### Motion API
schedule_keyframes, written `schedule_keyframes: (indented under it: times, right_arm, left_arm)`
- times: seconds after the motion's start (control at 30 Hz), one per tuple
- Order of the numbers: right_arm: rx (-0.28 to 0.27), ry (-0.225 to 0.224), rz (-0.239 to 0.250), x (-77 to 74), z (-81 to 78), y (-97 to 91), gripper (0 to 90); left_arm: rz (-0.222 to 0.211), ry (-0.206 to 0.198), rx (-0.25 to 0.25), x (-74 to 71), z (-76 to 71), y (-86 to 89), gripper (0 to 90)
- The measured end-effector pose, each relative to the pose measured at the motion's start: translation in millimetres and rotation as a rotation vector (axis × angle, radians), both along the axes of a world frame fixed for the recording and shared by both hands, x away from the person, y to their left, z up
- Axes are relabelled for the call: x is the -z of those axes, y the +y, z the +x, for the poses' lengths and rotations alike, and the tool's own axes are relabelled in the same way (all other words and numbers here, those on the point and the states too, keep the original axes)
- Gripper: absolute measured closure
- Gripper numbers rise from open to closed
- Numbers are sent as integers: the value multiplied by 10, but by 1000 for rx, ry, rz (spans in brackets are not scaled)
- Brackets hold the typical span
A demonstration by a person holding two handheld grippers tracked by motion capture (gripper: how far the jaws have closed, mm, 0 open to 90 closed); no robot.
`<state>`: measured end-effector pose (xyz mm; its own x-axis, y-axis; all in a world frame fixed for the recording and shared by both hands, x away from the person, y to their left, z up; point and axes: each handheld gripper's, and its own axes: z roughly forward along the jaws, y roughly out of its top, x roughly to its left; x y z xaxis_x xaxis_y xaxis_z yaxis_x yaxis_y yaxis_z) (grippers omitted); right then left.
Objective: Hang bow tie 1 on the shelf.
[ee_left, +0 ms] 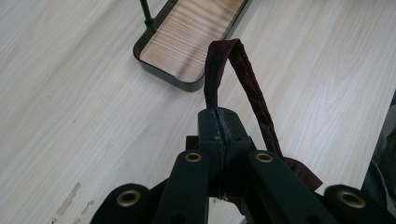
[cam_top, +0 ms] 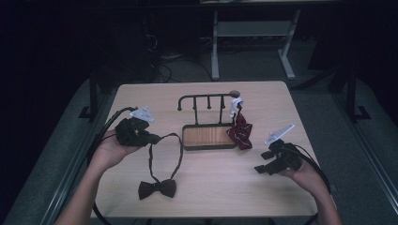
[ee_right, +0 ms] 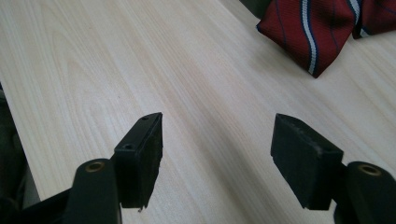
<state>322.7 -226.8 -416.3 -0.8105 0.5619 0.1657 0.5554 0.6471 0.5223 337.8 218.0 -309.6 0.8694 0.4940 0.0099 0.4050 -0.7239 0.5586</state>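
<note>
a pale wooden table [cam_top: 202, 187] is standing in a dark room; a black rack [cam_top: 206, 101] with a wooden tray [cam_top: 209, 137] is sitting near its middle; the left gripper [cam_top: 157, 138] is clenching the strap [ee_left: 252, 84] of a dark bow tie [cam_top: 157, 189], the strap looping up from its jaws while the bow is lying on the table near the front edge; the right gripper [cam_top: 262, 168] is hovering released, jaws wide and holding nothing; a striped red tie [cam_top: 240, 130] is hanging off the rack's right end, its bottom lying on the table.
</note>
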Motion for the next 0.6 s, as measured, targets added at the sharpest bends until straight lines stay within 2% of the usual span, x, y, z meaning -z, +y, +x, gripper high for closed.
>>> schedule_keyframes:
  times: [0.37, 0.6]
  right_arm:
    - [3, -3, 1, -1, 3, 5, 325]
    - [7, -2, 2, -3, 7, -14, 324]
  left_arm:
    - [-8, -7, 28, -126, 13, -58, 897]
    - [-14, 6, 43, -173, 49, -83, 897]
